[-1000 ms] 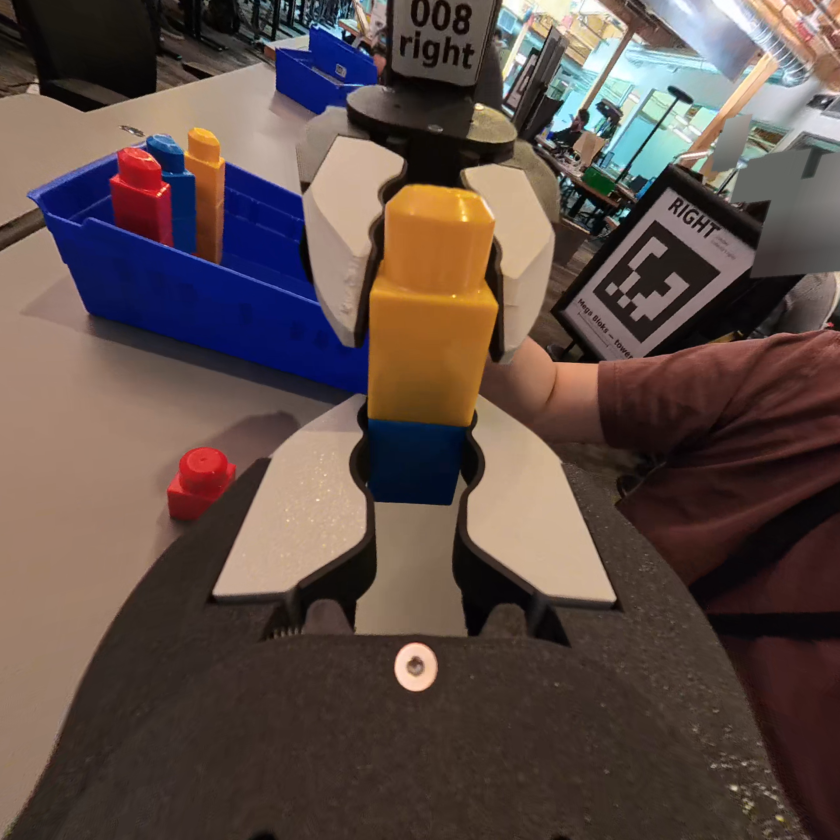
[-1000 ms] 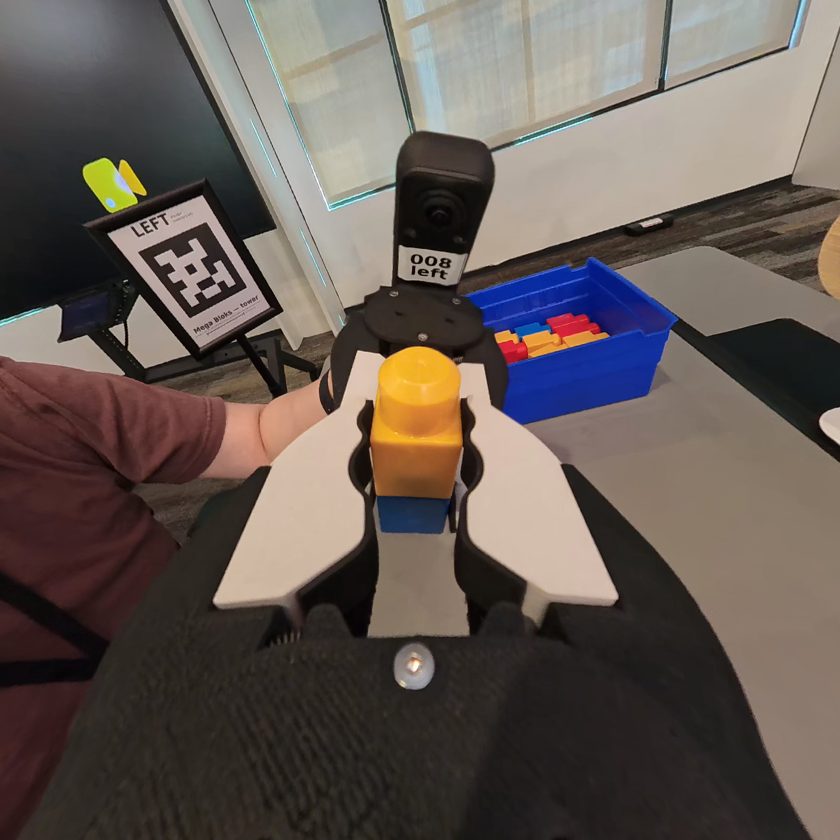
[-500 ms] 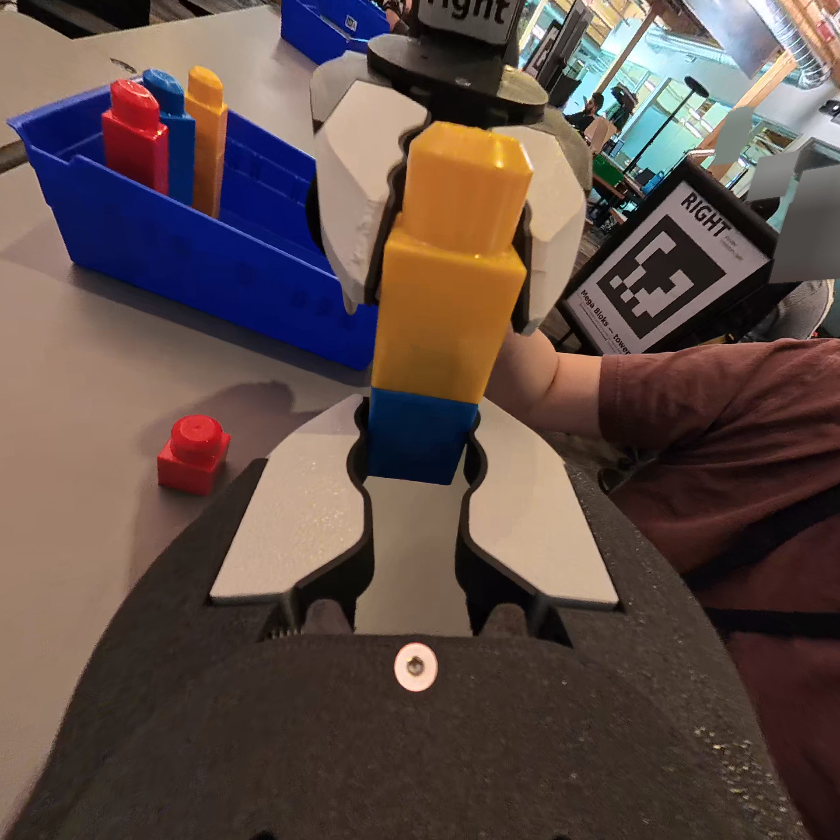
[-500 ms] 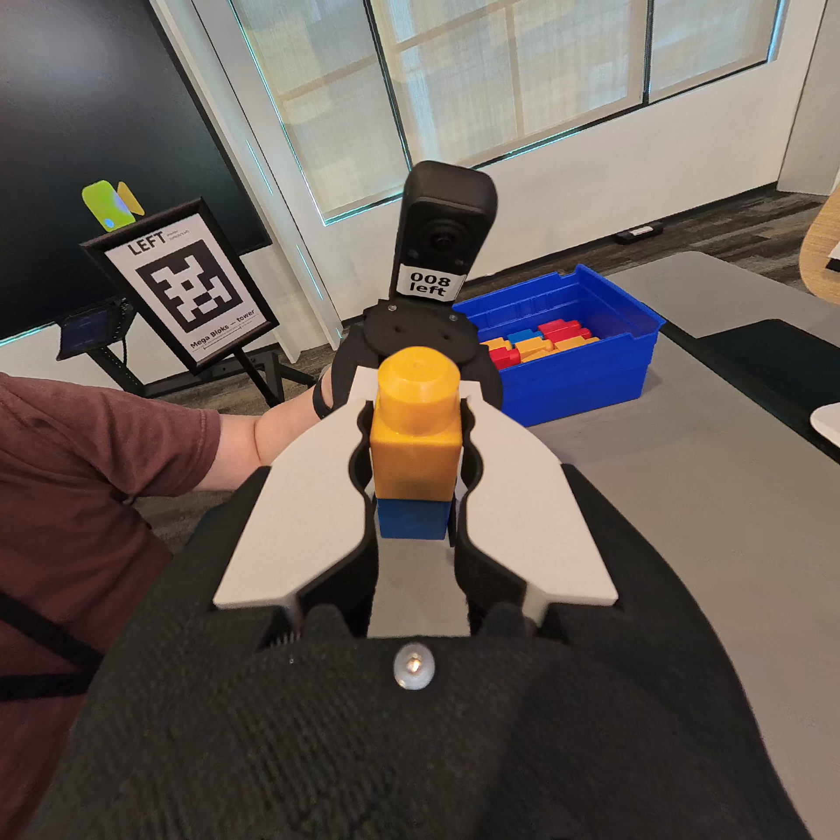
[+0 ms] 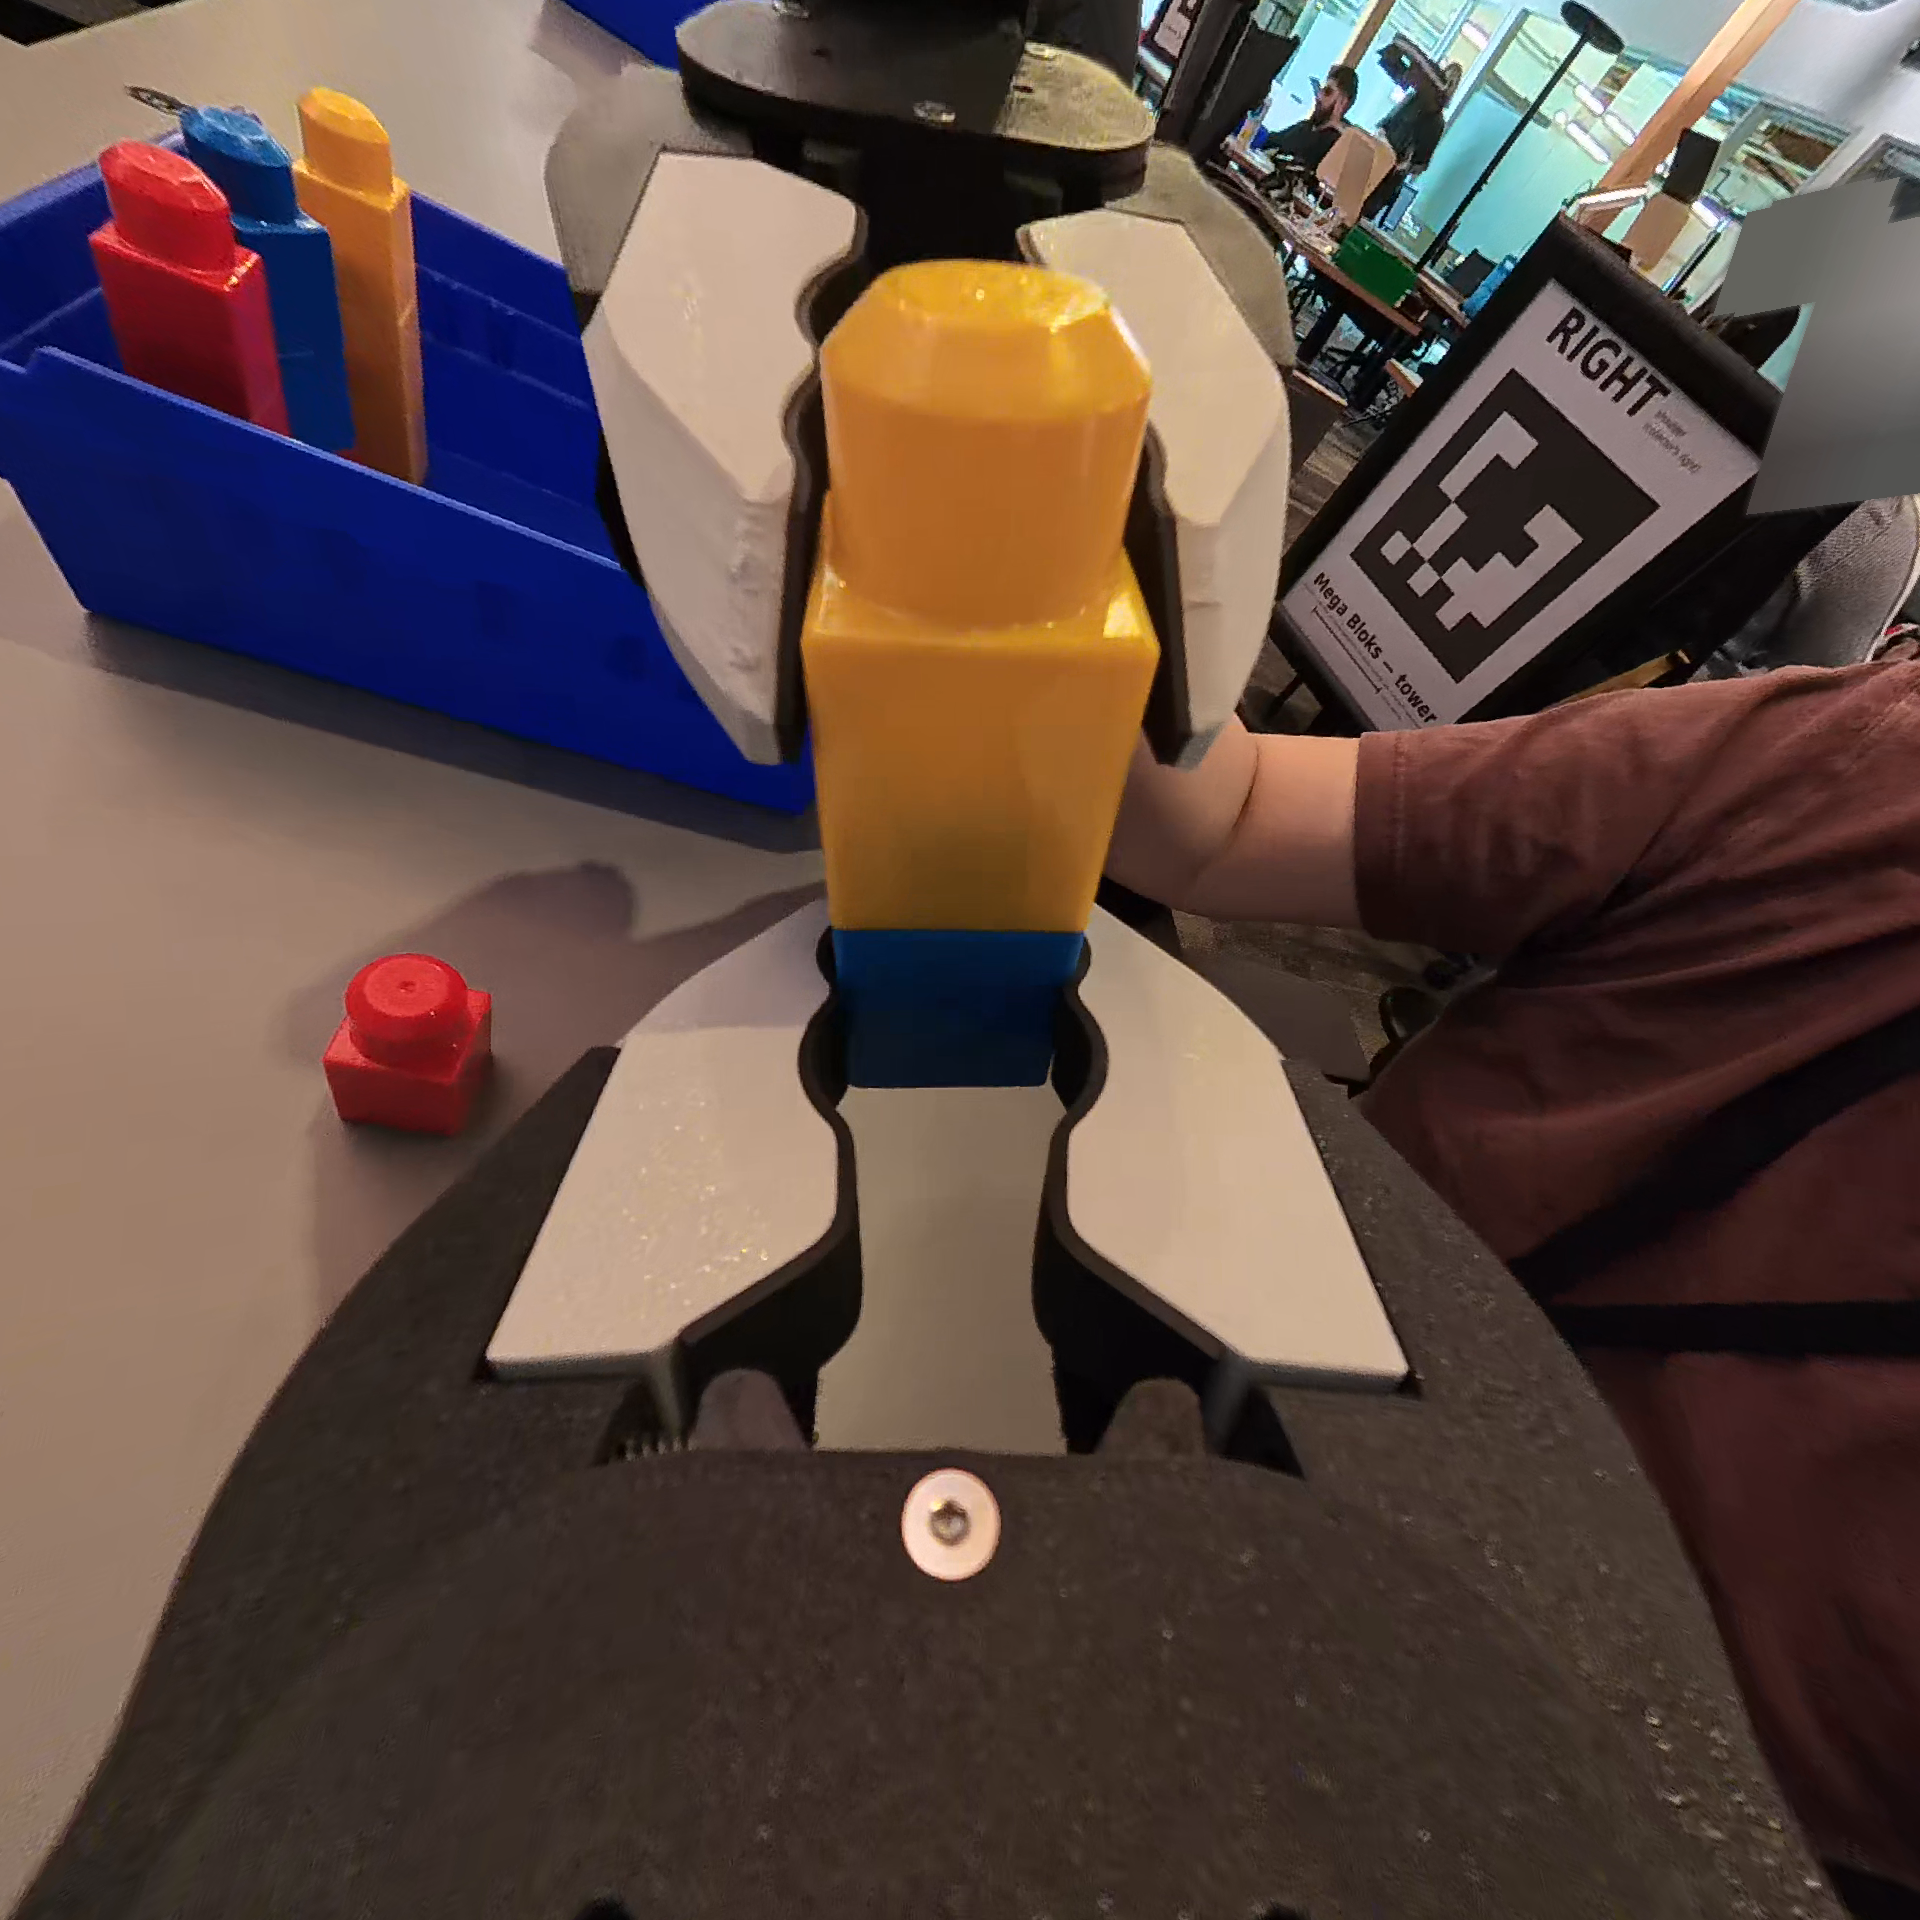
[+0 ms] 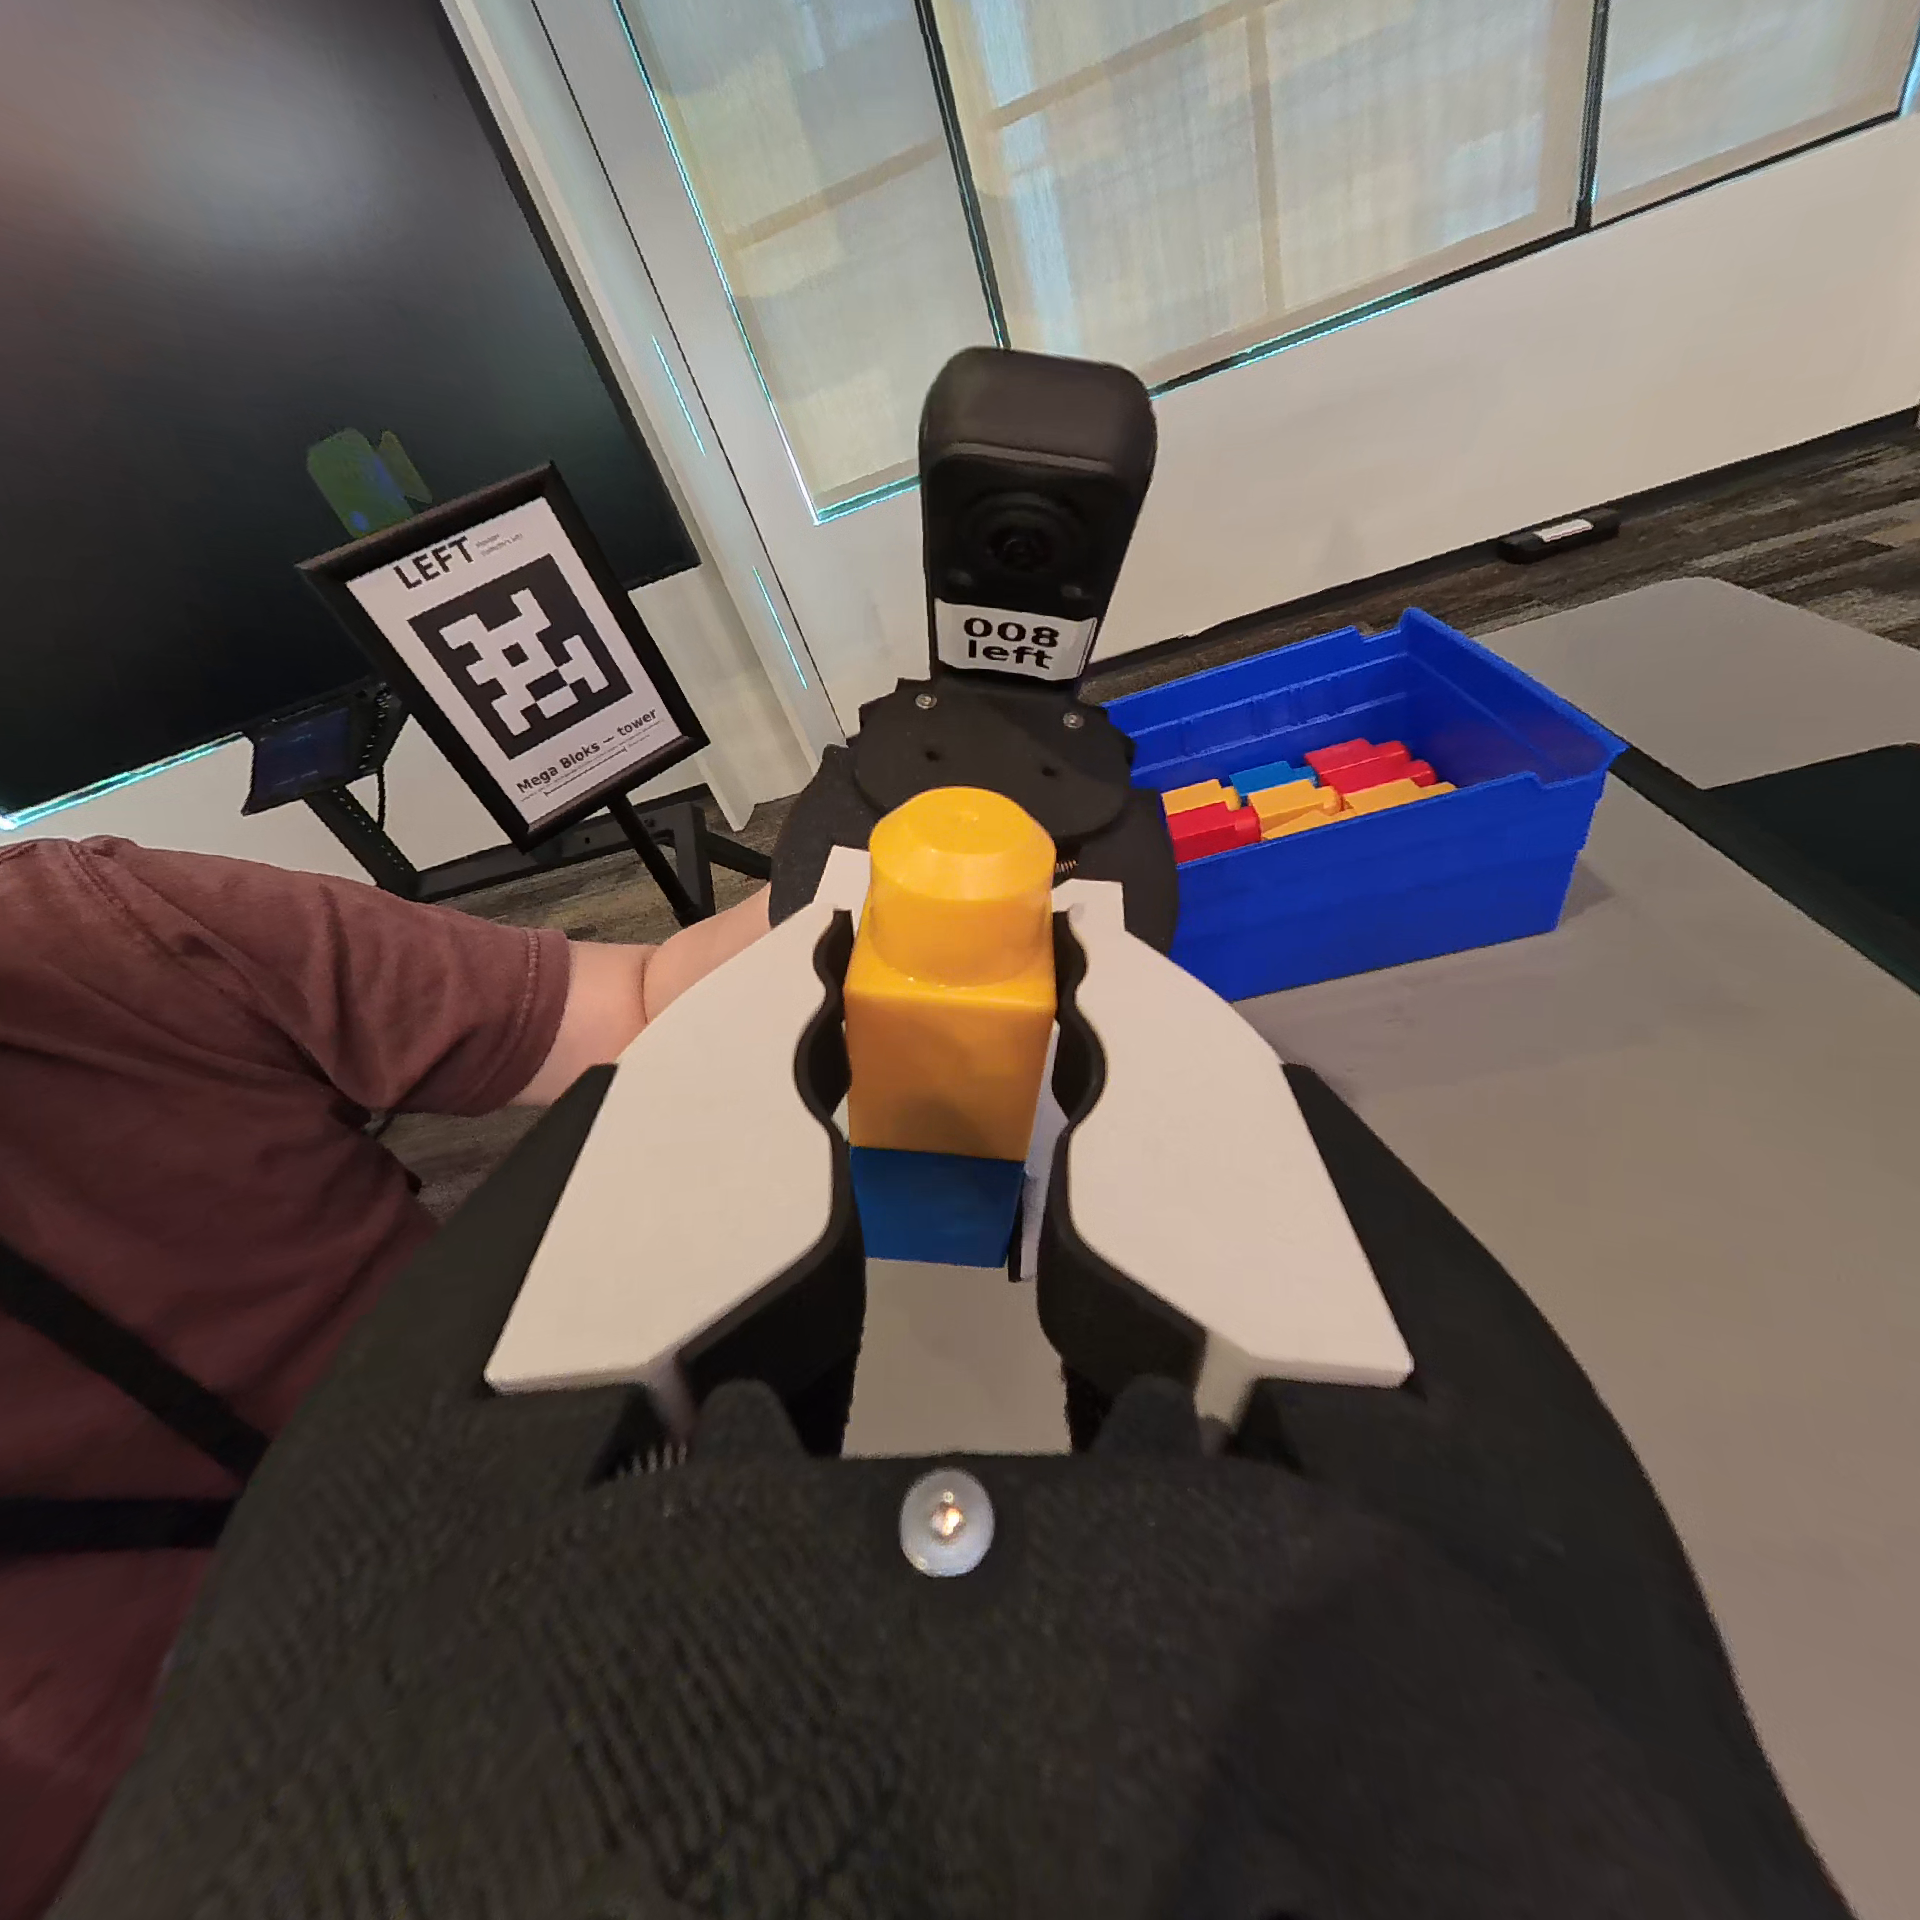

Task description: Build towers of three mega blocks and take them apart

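The left gripper [image 5: 948, 1013] clamps the blue block [image 5: 948, 1006] at the bottom of a two-block stack, its pads pressed on both sides. Directly above, the yellow block [image 5: 977, 665] sits on the blue one, and the right gripper [image 6: 948, 1039] grips it from the opposite side, fingers [image 5: 707, 457] closed against its flanks. Left of the left gripper's jaws, a loose red block [image 5: 408, 1044] stands on the grey table [image 5: 156, 935]. Farther beyond and left, a blue bin [image 5: 343, 582] holds red, blue and yellow towers [image 5: 260, 281] upright. Past the right gripper's jaws to the right, another blue bin [image 6: 1382, 883] contains loose blocks.
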